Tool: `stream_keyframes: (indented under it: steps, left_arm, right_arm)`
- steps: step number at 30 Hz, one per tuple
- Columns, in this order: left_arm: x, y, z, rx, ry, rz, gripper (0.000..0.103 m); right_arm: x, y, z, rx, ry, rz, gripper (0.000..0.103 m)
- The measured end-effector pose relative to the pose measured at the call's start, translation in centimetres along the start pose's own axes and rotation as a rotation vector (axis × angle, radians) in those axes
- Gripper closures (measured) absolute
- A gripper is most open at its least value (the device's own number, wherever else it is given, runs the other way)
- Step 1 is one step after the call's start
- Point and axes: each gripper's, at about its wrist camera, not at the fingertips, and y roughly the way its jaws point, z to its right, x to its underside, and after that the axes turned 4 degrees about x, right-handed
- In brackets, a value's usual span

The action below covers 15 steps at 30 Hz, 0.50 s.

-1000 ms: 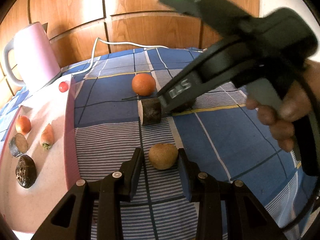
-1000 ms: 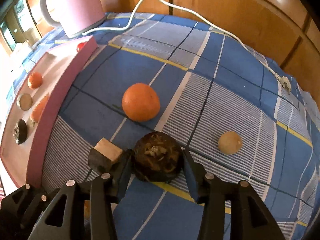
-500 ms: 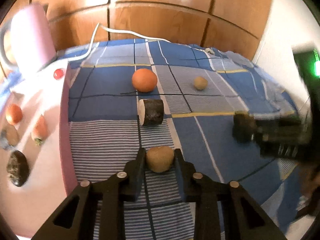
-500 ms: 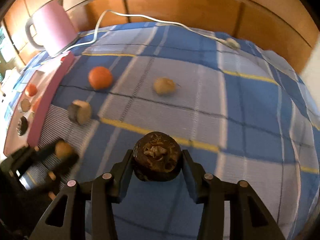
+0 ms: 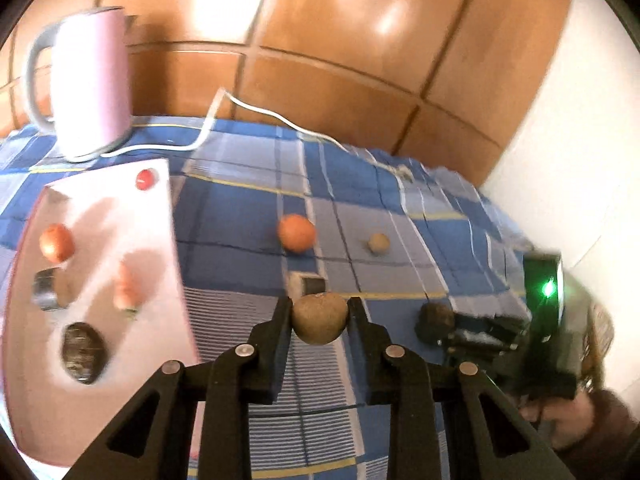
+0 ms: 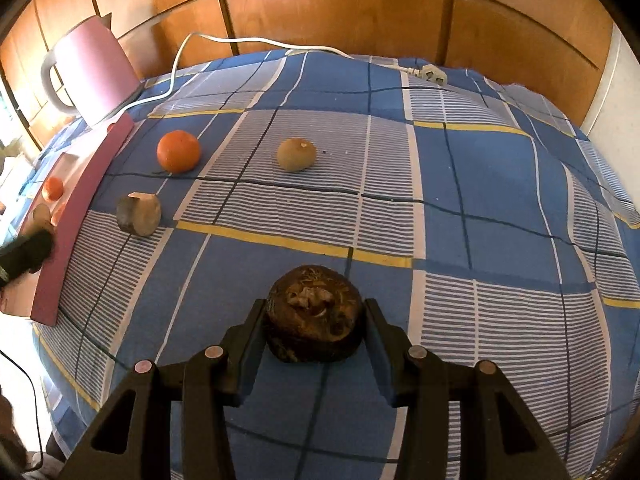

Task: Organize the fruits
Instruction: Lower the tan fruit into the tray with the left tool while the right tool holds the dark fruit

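Note:
My left gripper [image 5: 319, 312] is shut on a brown kiwi-like fruit [image 5: 319, 318] and holds it raised above the blue checked cloth. My right gripper [image 6: 314, 320] is shut on a dark rough round fruit [image 6: 314, 314] low over the cloth's near part; it also shows in the left wrist view [image 5: 435, 322]. On the cloth lie an orange [image 6: 178, 151], a second brown fruit [image 6: 296, 154] and a dark cut piece with a pale face [image 6: 139, 214]. The pink tray [image 5: 104, 360] at the left holds several items.
A pink kettle [image 5: 92, 80] stands behind the tray, with its white cord [image 6: 256, 42] and plug running along the back of the cloth. Wooden panels close off the back. A white wall is at the right. The cloth's edge drops off at the front left.
My left gripper closed on the brown fruit and lifted it off the cloth. My right gripper carried the dark fruit away from the orange, back and to the right.

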Motion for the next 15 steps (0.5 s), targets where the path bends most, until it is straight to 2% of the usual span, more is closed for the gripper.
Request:
stream_keyframes:
  steps: [5, 8, 11, 15]
  left_arm:
    - [-1.2, -3.0, -3.8, -0.060, -0.085, 0.055, 0.075]
    - [-1.4, -4.1, -7.1, -0.136, -0.172, 0.056, 0.075]
    - [-1.8, -4.9, -10.2, -0.176, -0.254, 0.067, 0.075]
    - [-3.3, -5.3, -12.9, -0.240, -0.279, 0.098, 0.075]
  right_arm:
    - [0.1, -0.1, 0.0, 0.000, -0.003, 0.007, 0.056]
    - [0.1, -0.1, 0.0, -0.001, -0.002, 0.010, 0.056]
    - [0.1, -0.1, 0.1, -0.005, 0.001, 0.011, 0.056]
    - [0.1, -0.1, 0.0, -0.001, -0.005, 0.011, 0.056]
